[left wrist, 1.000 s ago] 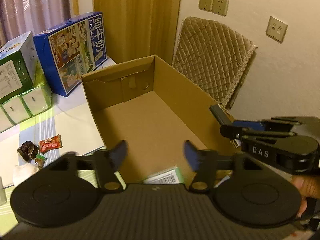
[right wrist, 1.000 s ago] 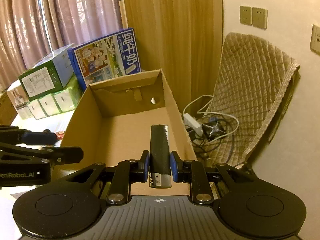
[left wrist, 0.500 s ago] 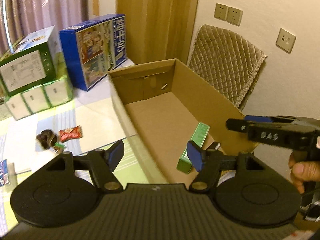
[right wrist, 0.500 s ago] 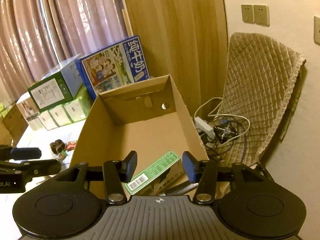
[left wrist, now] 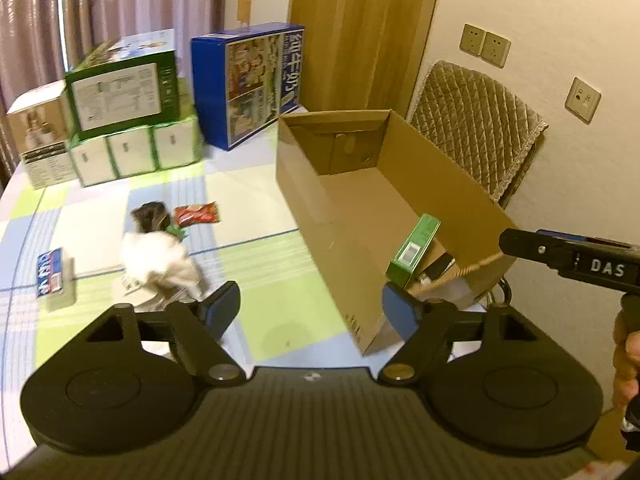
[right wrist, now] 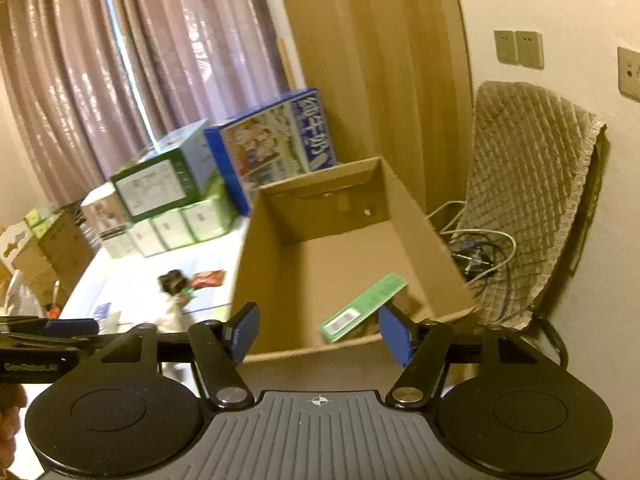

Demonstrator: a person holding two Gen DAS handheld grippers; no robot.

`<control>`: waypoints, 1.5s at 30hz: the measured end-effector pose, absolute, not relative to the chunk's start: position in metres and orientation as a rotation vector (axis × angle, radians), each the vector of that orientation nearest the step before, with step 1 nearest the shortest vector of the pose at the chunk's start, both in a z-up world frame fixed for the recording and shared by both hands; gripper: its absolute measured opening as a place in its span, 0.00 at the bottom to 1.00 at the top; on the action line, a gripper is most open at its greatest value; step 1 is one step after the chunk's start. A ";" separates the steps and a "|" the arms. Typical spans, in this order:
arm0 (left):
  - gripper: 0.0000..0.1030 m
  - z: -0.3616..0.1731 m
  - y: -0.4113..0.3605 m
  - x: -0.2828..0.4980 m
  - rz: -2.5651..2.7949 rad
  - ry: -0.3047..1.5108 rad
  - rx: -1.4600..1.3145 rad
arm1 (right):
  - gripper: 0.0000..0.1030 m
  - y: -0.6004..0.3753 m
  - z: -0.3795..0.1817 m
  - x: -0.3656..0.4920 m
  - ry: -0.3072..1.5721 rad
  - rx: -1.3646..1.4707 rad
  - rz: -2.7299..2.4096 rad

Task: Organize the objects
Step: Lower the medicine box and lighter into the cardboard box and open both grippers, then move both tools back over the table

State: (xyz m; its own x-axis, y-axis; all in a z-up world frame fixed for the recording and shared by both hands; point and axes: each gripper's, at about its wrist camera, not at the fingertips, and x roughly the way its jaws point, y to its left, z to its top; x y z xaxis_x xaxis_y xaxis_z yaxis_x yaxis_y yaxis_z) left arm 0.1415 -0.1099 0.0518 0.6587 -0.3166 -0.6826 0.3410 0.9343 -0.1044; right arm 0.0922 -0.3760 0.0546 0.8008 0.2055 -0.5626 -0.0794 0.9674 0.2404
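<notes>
An open cardboard box (left wrist: 452,184) (right wrist: 412,220) stands at the table's right edge. Inside it a green packet (left wrist: 414,250) (right wrist: 366,306) leans at the near end, with a dark object (left wrist: 440,266) beside it. My left gripper (left wrist: 310,314) is open and holds nothing, hovering over the table near the box's near left corner. My right gripper (right wrist: 320,334) is open too, raised just before the box's near wall. On the table lie a white bundle (left wrist: 158,258), a dark item (left wrist: 148,212) (right wrist: 172,280), a red snack packet (left wrist: 198,213) (right wrist: 208,279) and a small blue-labelled box (left wrist: 54,276).
Green and white cartons (left wrist: 124,108) and a blue milk carton (left wrist: 248,80) stand at the table's back. A quilted chair back (left wrist: 476,124) and tangled cables (right wrist: 476,252) are right of the box. A hand (left wrist: 628,364) holds the right gripper.
The right gripper opened and let go of the dark object, which now lies in the box. Both grippers have drawn back; the left one swung left toward the table.
</notes>
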 end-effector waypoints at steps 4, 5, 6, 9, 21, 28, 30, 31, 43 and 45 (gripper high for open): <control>0.80 0.053 -0.086 0.118 -0.344 0.755 0.032 | 0.73 -0.354 0.059 0.071 0.622 0.198 0.185; 0.82 0.054 -0.079 0.112 -0.334 0.753 0.029 | 0.75 -0.349 0.059 0.066 0.623 0.196 0.192; 0.83 0.053 -0.073 0.107 -0.325 0.753 0.028 | 0.77 -0.344 0.059 0.062 0.625 0.194 0.199; 0.89 0.052 -0.052 0.092 -0.298 0.756 0.026 | 0.84 -0.330 0.056 0.051 0.640 0.192 0.224; 0.99 0.038 0.017 0.055 -0.183 0.778 0.003 | 0.98 -0.288 0.044 0.029 0.686 0.159 0.295; 0.99 0.038 0.032 0.050 -0.166 0.774 -0.017 | 0.98 -0.271 0.038 0.025 0.704 0.138 0.324; 0.99 0.038 0.033 0.049 -0.167 0.773 -0.021 | 0.98 -0.269 0.036 0.025 0.709 0.135 0.328; 0.99 0.037 0.033 0.049 -0.168 0.775 -0.022 | 0.98 -0.268 0.035 0.025 0.712 0.133 0.330; 0.99 0.030 0.036 0.053 -0.173 0.789 -0.017 | 0.98 -0.254 0.023 0.031 0.740 0.115 0.354; 0.99 0.027 0.037 0.054 -0.175 0.794 -0.018 | 0.98 -0.252 0.020 0.033 0.744 0.109 0.356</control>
